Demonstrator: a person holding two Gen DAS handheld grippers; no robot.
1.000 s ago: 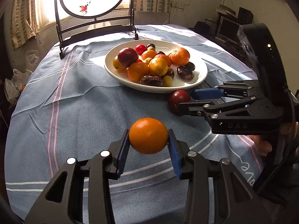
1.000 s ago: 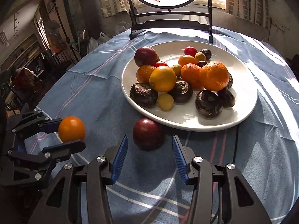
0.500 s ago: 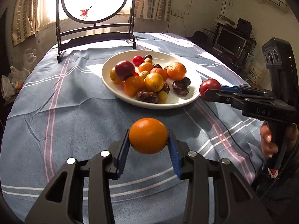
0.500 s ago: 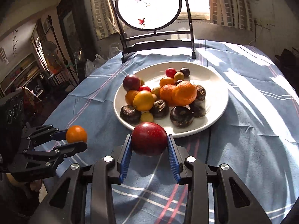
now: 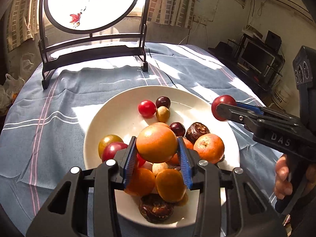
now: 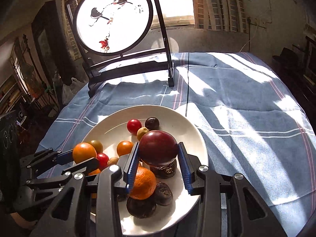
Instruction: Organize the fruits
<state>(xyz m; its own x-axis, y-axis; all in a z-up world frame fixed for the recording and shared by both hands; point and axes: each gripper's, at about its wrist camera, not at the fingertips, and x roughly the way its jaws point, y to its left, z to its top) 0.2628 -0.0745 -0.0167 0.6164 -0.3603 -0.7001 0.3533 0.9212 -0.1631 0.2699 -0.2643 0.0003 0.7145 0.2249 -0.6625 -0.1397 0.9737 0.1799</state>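
Note:
My left gripper (image 5: 157,151) is shut on an orange (image 5: 157,146) and holds it above the fruit piled on the white plate (image 5: 118,118). It also shows in the right wrist view (image 6: 84,157) at the plate's left side. My right gripper (image 6: 158,154) is shut on a dark red plum (image 6: 158,147) above the plate (image 6: 193,134). In the left wrist view the plum (image 5: 222,104) hangs over the plate's right rim. The plate holds several oranges, small red and dark fruits and brown wrinkled ones.
A round painted screen on a black stand (image 5: 90,6) stands at the table's far side. The blue striped tablecloth (image 6: 246,108) covers the round table. Furniture and a monitor (image 5: 254,55) lie beyond the right edge.
Both grippers have moved forward and up over the plate, each still holding its fruit. One second ago the plum lay on the cloth between the open right fingers; they shut on it.

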